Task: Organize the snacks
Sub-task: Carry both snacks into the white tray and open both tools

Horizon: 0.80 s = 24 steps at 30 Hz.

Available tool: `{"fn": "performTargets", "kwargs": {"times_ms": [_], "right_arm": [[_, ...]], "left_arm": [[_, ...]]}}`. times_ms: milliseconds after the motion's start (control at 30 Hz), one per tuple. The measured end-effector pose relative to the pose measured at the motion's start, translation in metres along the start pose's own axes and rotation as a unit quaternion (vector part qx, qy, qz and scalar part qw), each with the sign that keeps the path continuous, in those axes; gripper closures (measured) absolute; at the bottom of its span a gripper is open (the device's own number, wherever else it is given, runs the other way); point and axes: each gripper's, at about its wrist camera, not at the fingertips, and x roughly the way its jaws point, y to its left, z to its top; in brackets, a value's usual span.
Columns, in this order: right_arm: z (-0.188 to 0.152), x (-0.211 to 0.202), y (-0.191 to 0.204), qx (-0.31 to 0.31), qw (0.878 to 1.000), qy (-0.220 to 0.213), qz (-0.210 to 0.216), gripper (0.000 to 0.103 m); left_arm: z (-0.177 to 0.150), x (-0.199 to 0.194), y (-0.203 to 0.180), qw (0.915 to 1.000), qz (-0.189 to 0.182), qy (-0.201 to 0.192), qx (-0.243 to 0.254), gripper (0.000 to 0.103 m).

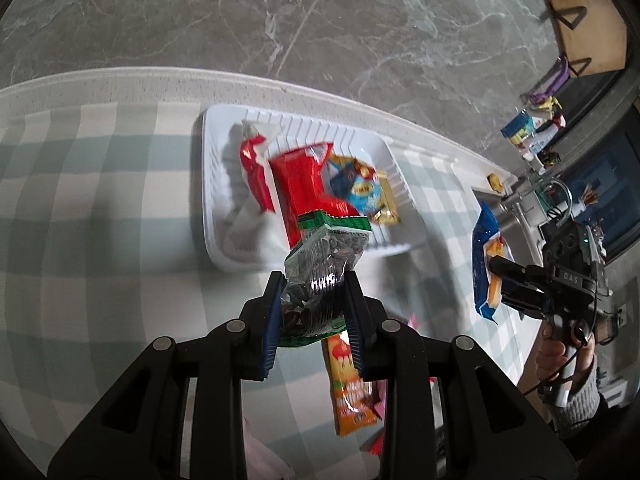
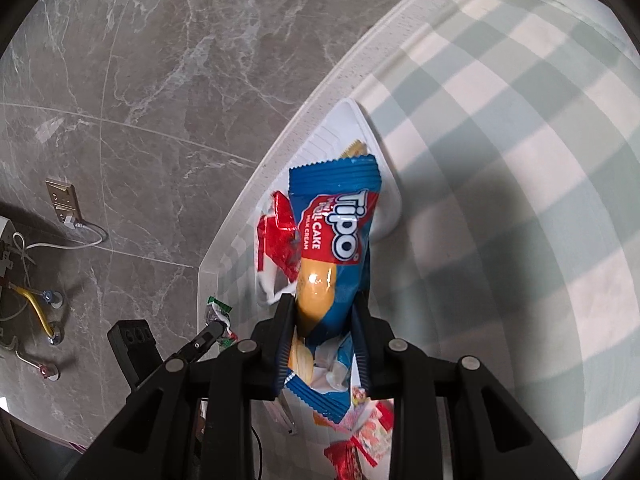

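Note:
My left gripper is shut on a clear green-edged packet of dark seeds, held above the near edge of a white tray. The tray holds red packets and a blue-yellow packet. My right gripper is shut on a blue Tipo roll cake packet, held above the same white tray, where a red packet lies. The right gripper also shows in the left wrist view with the blue packet.
A green-and-white checked cloth covers the table. An orange snack packet lies on it below my left gripper. Pink and red packets lie under my right gripper. Beyond the table edge is grey marble floor with cables.

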Motion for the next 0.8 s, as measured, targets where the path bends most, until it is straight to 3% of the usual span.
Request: {"fn": "performTargets", "kwargs": {"times_ms": [400,800], "right_arm": [[0.046,0.034,0.016,-0.031,0.999,0.015,-0.015,0.074],[0.085,0.074,0.017,-0.055,0.997,0.034,-0.038,0.074]], "left_arm": [[0.055,0.026,0.012,0.9998,0.013,-0.006,-0.011,0.077],[0.087,0.066,0.015,0.9996,0.028,0.006,-0.009,0.077]]}}
